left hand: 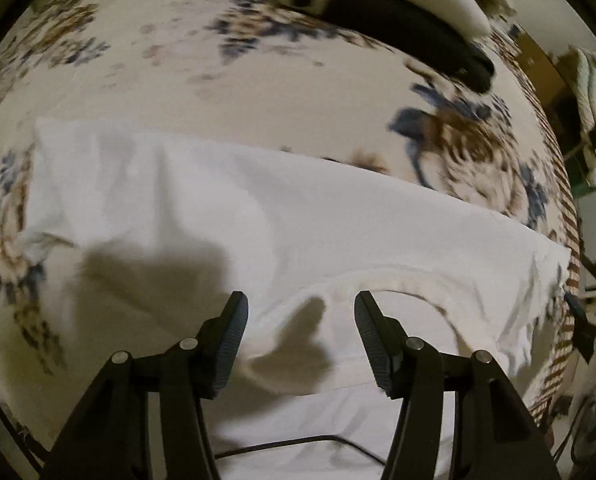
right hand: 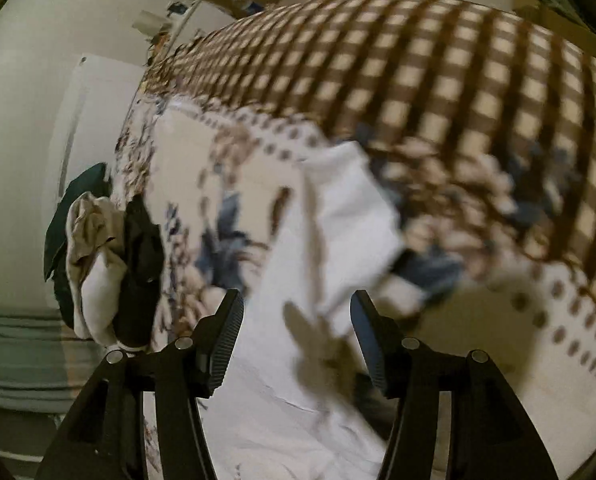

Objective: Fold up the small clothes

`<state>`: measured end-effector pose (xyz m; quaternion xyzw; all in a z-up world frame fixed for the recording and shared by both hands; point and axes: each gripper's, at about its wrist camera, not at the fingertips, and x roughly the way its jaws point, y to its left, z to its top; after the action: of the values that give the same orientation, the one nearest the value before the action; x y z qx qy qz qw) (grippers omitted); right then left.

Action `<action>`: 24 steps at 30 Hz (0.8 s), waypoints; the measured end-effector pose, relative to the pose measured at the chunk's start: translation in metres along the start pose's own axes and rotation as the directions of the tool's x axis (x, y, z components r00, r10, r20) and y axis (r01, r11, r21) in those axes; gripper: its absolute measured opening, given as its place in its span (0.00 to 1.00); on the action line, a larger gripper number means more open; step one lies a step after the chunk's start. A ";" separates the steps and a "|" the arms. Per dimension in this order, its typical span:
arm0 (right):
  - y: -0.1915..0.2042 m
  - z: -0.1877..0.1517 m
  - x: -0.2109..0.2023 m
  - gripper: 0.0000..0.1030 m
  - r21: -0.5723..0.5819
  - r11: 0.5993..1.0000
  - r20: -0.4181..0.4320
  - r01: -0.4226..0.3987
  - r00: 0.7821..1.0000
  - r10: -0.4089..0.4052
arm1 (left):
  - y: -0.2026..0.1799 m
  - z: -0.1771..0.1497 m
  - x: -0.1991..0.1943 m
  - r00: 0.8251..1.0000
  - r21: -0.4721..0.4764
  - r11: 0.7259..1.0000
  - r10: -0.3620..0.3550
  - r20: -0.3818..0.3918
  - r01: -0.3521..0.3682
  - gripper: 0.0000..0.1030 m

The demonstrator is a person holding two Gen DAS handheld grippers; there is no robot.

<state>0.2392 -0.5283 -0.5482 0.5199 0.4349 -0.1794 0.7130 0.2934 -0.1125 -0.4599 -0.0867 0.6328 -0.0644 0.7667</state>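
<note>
White cotton T-shirt [left hand: 281,216] spread flat on floral cream-and-blue bedspread [left hand: 177,60], ribbed neckline nearest left claw [left hand: 301,300]. Left claw wide open, gripping nothing, poised over neckline. Right claw [right hand: 296,300] likewise wide open and empty above sleeve [right hand: 346,216]. Heap of dark and beige clothes [right hand: 105,256] at bed's edge.

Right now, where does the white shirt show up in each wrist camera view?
Left wrist: the white shirt fills the middle and bottom, collar between the open left gripper fingers.
Right wrist: the shirt runs from centre to bottom, blurred, between the open right gripper fingers.
Shared landmark: the floral bedspread under it.
</note>
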 end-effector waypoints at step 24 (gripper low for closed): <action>-0.046 -0.002 -0.025 0.60 0.051 0.998 0.023 0.044 0.999 -0.045 | -0.038 -0.016 0.023 0.993 0.103 0.993 -0.044 -0.105 0.055 0.51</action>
<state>0.1919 -0.5499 -0.5546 0.5257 0.4333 -0.2126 0.7005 0.2821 -0.1556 -0.4771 -0.0582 0.6649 -0.1210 0.7348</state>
